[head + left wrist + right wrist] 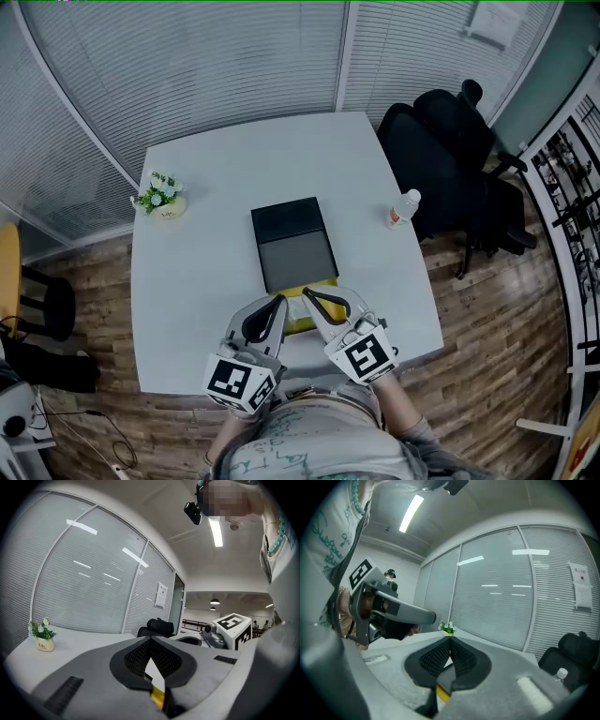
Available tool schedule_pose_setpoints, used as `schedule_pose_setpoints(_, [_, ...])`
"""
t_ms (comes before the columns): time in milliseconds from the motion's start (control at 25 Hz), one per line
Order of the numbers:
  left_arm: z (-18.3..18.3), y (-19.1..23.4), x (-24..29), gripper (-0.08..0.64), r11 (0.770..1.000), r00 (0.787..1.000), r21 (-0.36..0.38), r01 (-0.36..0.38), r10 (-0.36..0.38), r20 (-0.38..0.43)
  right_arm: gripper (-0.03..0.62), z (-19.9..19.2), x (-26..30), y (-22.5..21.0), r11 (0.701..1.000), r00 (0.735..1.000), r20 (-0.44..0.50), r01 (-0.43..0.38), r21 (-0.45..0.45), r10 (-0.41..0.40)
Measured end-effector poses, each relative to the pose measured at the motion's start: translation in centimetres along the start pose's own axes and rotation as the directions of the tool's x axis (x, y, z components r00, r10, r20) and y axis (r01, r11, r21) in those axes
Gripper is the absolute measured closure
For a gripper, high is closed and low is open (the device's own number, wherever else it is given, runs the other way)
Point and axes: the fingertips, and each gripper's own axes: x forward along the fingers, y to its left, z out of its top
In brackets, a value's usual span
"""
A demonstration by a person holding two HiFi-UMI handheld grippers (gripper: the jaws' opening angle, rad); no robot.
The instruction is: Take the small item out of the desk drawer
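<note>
The left gripper (280, 300) and right gripper (306, 294) hang side by side over the near end of the dark drawer box (292, 234), each with its jaws pressed together on nothing. The small item is nowhere in sight (presumably inside, behind the yellow part (323, 284), likely the drawer). To do this well, one pair should part, catch that yellow edge and draw it squarely toward the near table (187, 262) edge while the other steadies the box.

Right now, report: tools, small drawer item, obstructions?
Left tool and right tool shut, empty, tips by yellow strip at black rectangular box. Small item unseen. Nothing blocking.
</note>
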Motion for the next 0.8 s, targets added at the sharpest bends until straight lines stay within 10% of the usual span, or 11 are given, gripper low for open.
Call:
schedule_pose_setpoints(480, [-1.0, 1.4, -0.8, 0.563, 1.0, 1.0, -0.025, -0.01, 0.009, -0.013, 0.589, -7.8, 2.2, 1.5, 0.987, 0.958, -0.259, -0.145, -0.074, 0.122])
schedule_pose_setpoints(800, [-1.3, 3.3, -1.4, 0.561, 0.998, 0.999, -0.056, -0.036, 0.035, -0.032, 0.589, -12.9, 4.4, 3.0, 0.963, 0.882, -0.423, -0.26, -0.075, 0.206])
